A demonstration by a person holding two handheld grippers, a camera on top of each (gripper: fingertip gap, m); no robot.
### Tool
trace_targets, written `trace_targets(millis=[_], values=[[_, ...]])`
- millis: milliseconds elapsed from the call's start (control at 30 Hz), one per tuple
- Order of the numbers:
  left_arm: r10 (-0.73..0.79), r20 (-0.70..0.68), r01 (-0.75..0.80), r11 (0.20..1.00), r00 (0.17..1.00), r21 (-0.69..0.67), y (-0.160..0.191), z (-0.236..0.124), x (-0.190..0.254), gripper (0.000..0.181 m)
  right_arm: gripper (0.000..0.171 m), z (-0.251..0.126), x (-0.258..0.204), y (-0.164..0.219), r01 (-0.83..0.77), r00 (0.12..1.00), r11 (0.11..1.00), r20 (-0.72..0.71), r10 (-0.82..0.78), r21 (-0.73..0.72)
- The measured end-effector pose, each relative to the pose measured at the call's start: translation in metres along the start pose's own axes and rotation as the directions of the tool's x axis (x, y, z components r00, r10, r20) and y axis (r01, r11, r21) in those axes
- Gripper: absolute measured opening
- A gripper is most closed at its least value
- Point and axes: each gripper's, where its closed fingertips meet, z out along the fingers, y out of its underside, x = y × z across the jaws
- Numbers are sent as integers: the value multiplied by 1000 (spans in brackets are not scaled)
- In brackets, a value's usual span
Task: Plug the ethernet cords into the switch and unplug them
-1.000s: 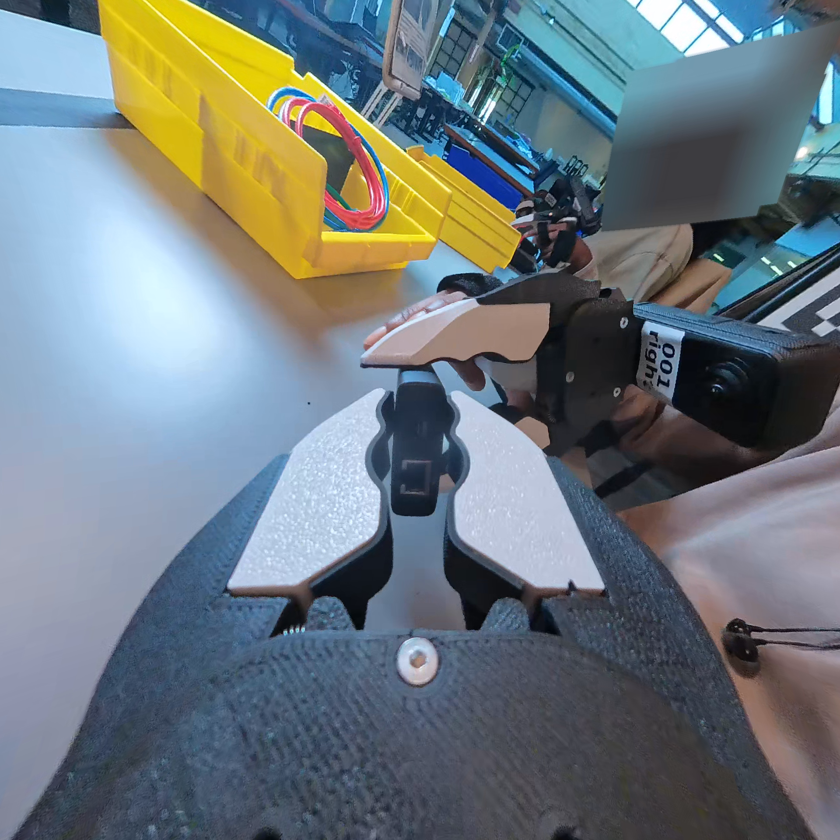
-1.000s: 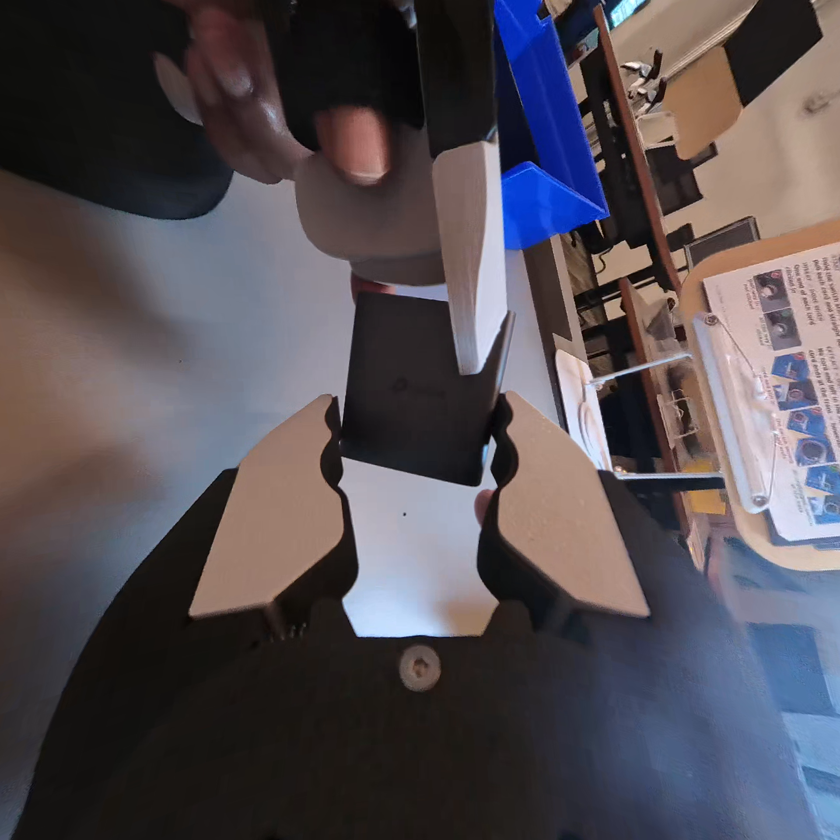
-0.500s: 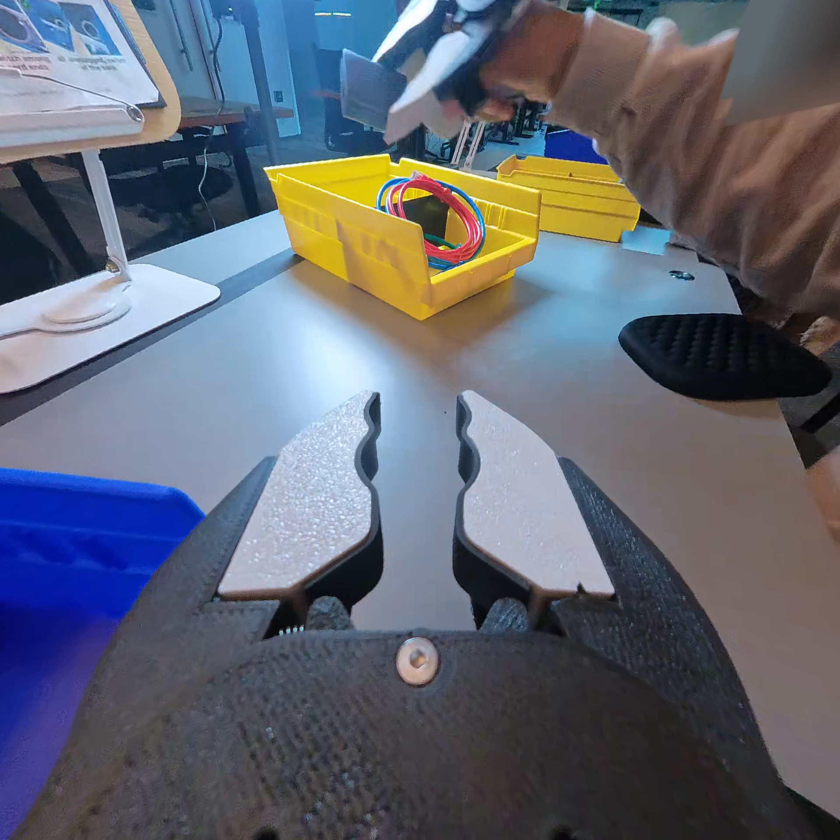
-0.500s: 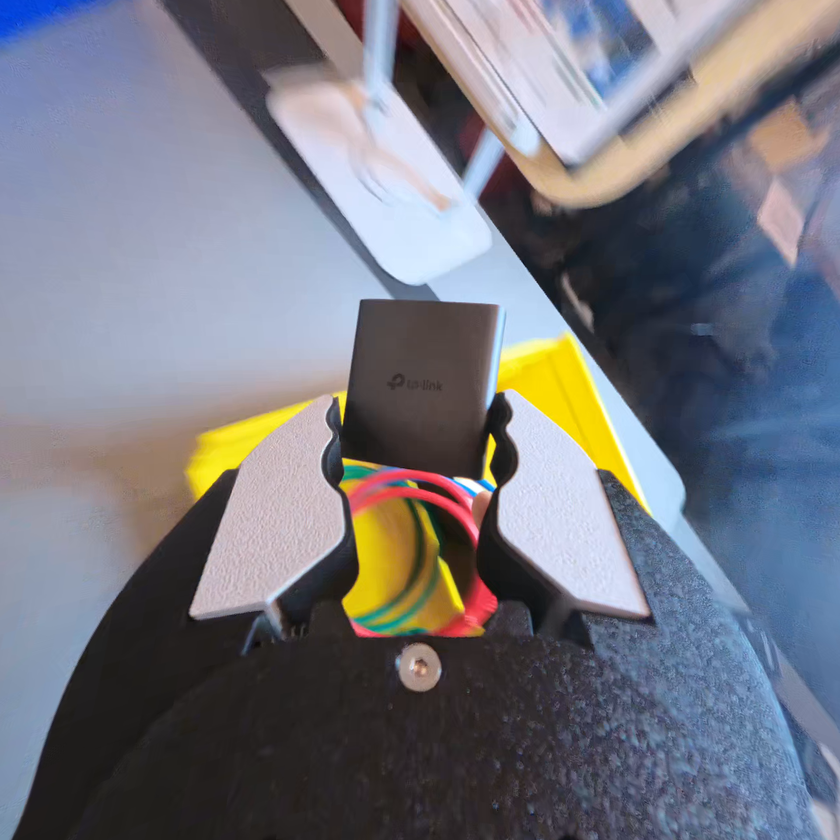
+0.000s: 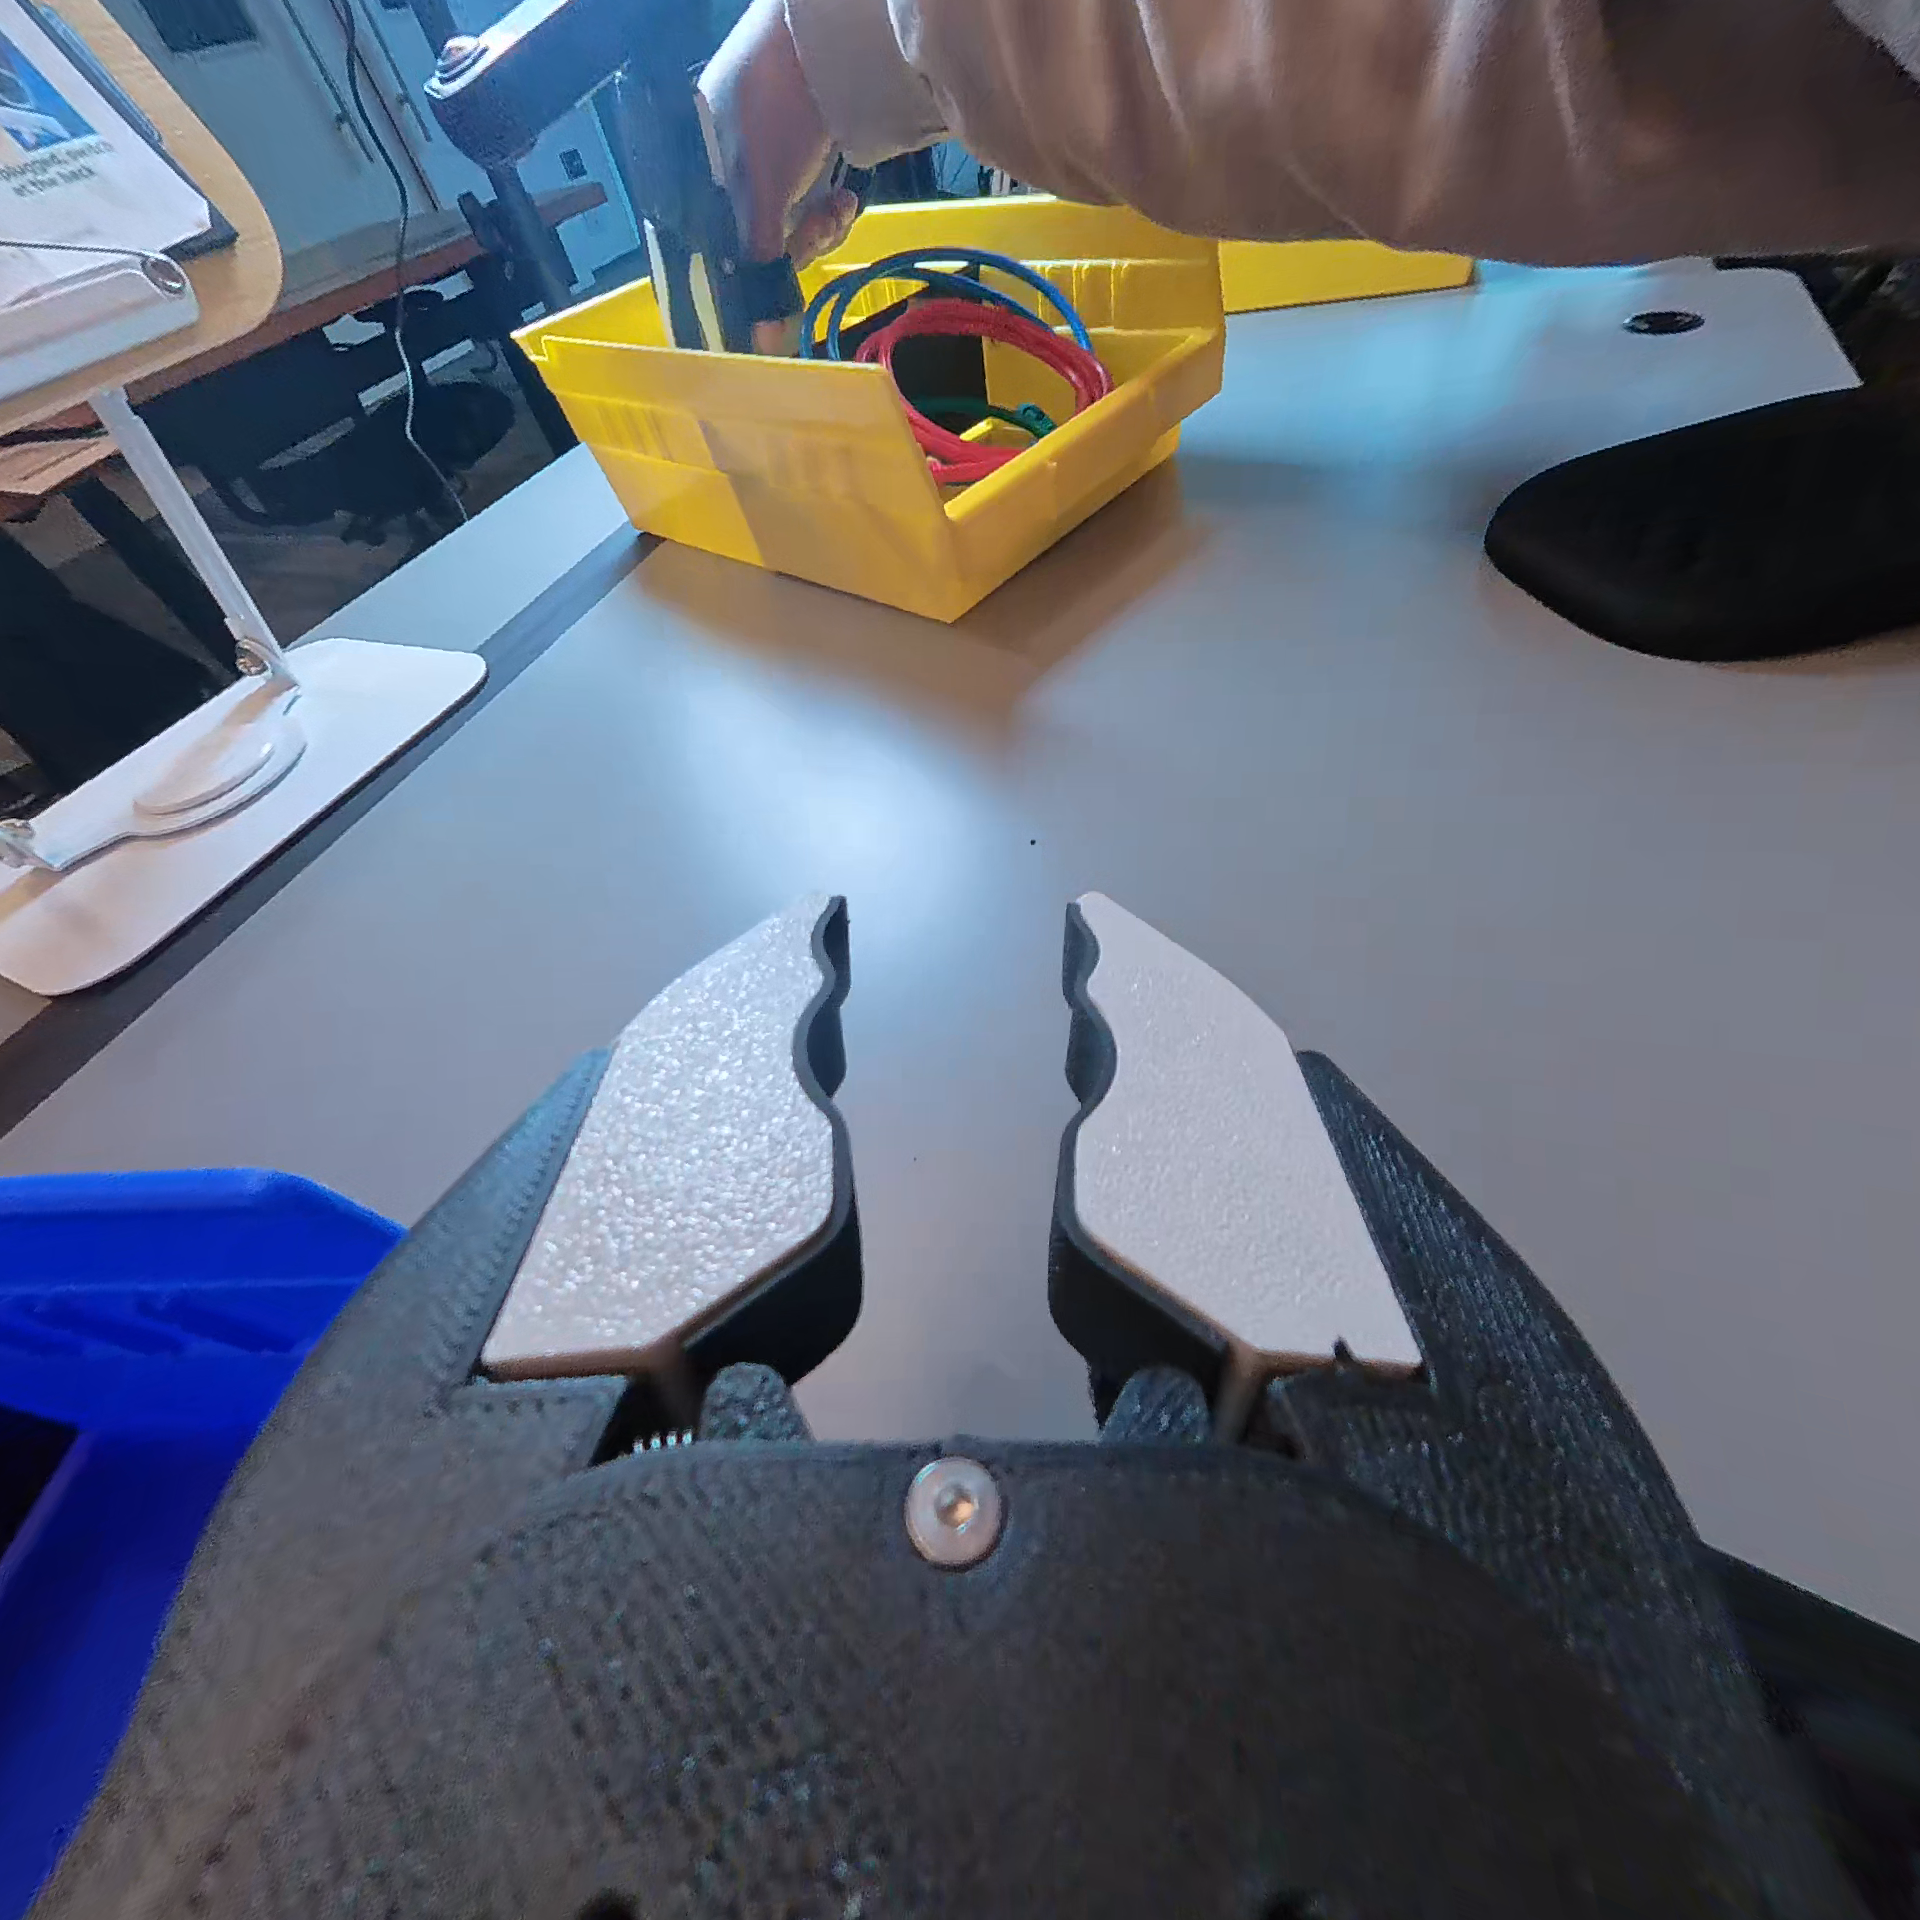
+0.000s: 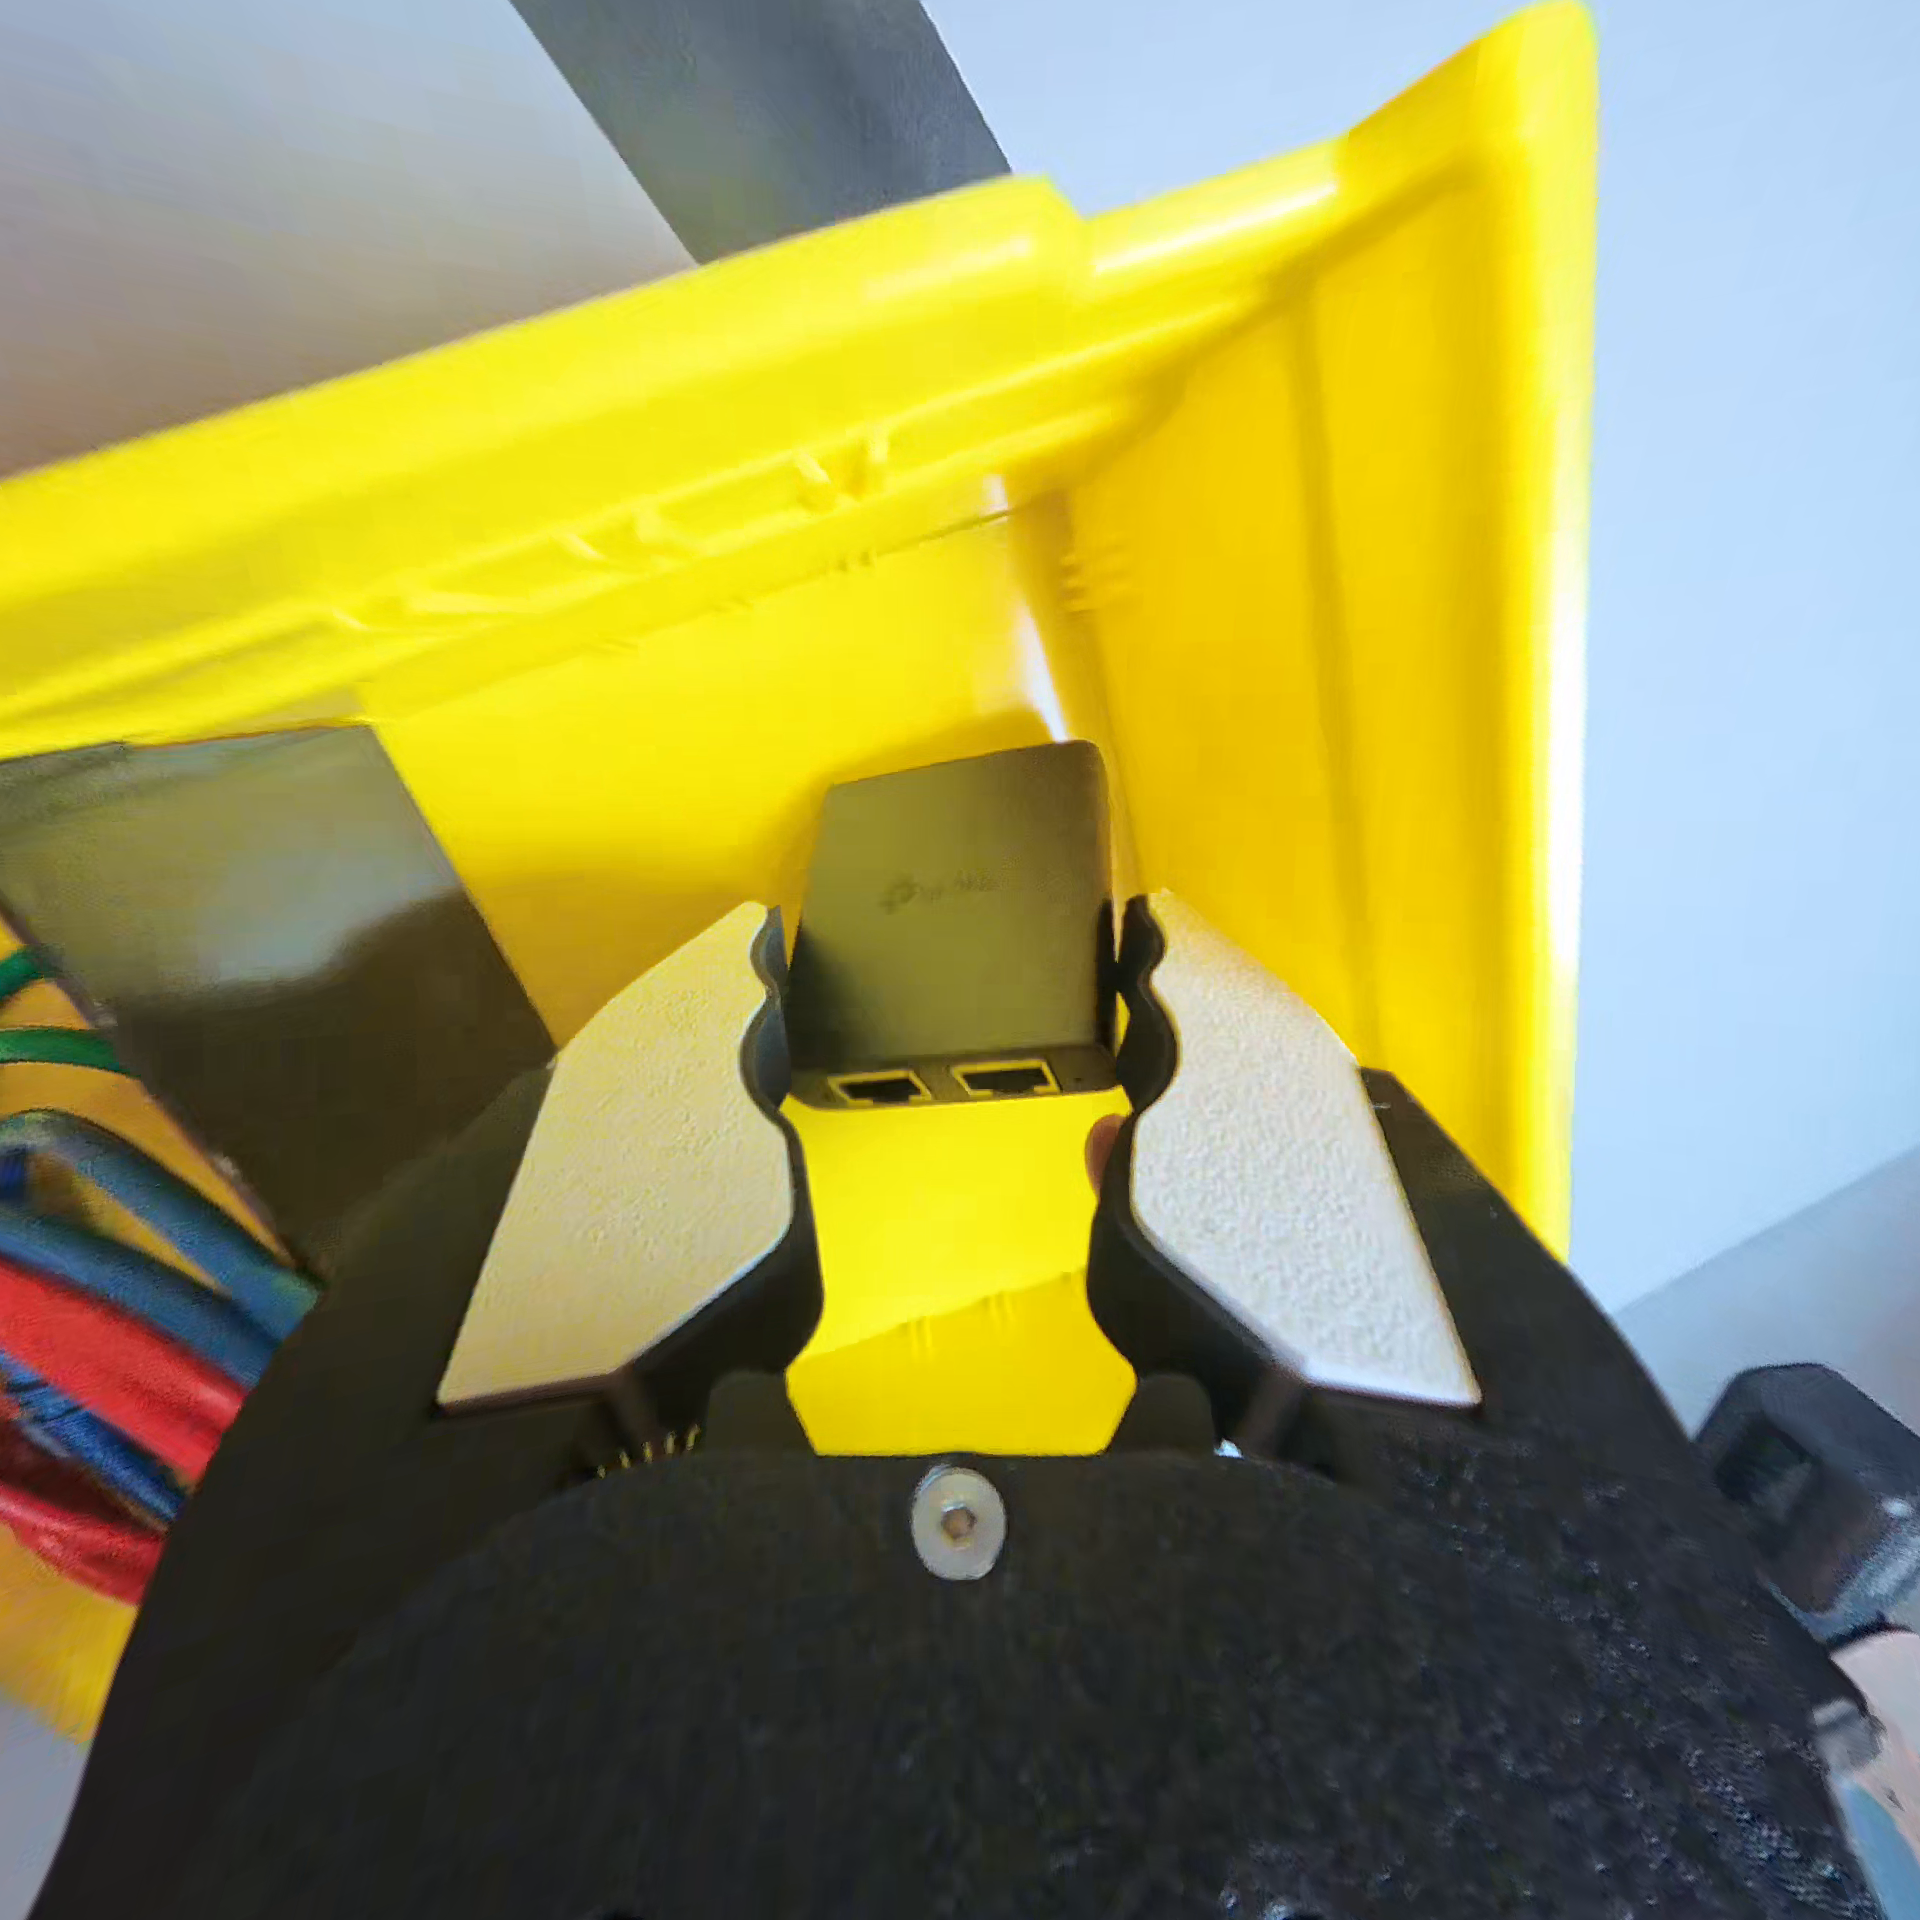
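Little writing shows. The black switch (image 6: 956, 831), clamped between the fingertips of the right gripper (image 6: 953, 912), carries a small logo and a short brand word on its top face, just ahead of the fingertips. It is pale grey on black and smeared by motion (hardly legible as it stands). Its near edge, facing the gripper, has two ports with no marking that can be made out.

Far ahead and to the left of the left gripper (image 5: 951, 914), a printed sheet (image 5: 62, 156) lies on a raised wooden board (image 5: 244, 244). The sheet bears a few lines of small dark print under a blue picture, cut off by the frame edge and too small to read.
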Motion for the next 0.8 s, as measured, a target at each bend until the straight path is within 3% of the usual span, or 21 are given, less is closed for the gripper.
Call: trace_targets(millis=[167,300,400,533,667,800], values=[[10,26,-10,1000,1000,-21,5,0,-5,40,59,-15,15,5,35,991,999,-128,-33,20],[78,97,-73,996,992,-54,1,-9,-17,41,57,-75,31,-3,50,934,978,-357,26,204],[136,184,-116,987,973,-116,0,-28,-36,42,53,-127,-2,-11,81,926,904,-368,89,421],[171,268,-98,960,948,-263,14,-67,-63,47,48,-159,-89,3,185,941,834,-337,2,520],[128,246,-7,898,961,-440,52,-103,-67,51,47,-138,-174,45,256,945,861,-300,-128,439],[188,222,15,729,957,-684,112,-130,-75,50,51,-91,-215,89,305,925,920,-307,-225,245]])
